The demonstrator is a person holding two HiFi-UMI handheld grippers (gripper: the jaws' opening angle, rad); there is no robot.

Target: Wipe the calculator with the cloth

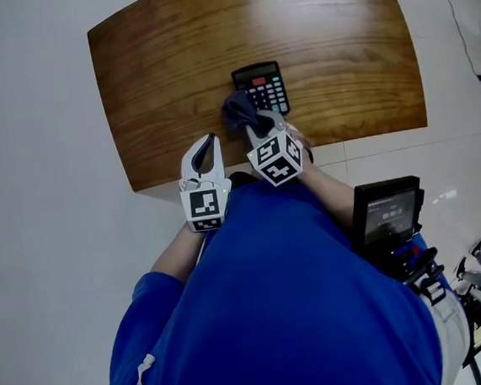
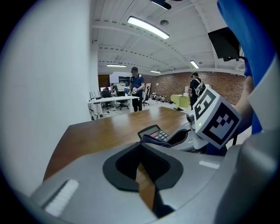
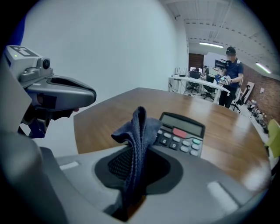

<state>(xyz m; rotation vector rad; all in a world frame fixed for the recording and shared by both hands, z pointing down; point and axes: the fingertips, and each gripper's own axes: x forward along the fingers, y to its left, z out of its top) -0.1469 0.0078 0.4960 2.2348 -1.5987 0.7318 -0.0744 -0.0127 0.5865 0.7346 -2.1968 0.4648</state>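
A person in a blue top leans over a wooden tabletop (image 1: 168, 59), a hand-held tool in each hand. The calculator (image 1: 262, 86) lies flat, its long axis running away from the person with a slight tilt. Its display is at the far end and its keys are toward the person.

The right tool (image 1: 259, 125) is clenched on a dark blue cloth (image 1: 238, 110). The cloth stands bunched between the jaws and rests against the calculator's near left corner, over the lowest keys on that side. The left tool (image 1: 210, 141) sits left of the calculator and nearer the person. Its jaws are drawn together on nothing, with bare wood beneath them and its marker cube past the tabletop's near edge.

The tabletop's near edge runs just behind the calculator's key end, where both tools crowd in. Beyond the display end, bare wood stretches to the far edge. Wide bare wood also lies to the calculator's left and right. The left edge curves away well apart from the calculator, and pale floor surrounds the tabletop on all sides in view.
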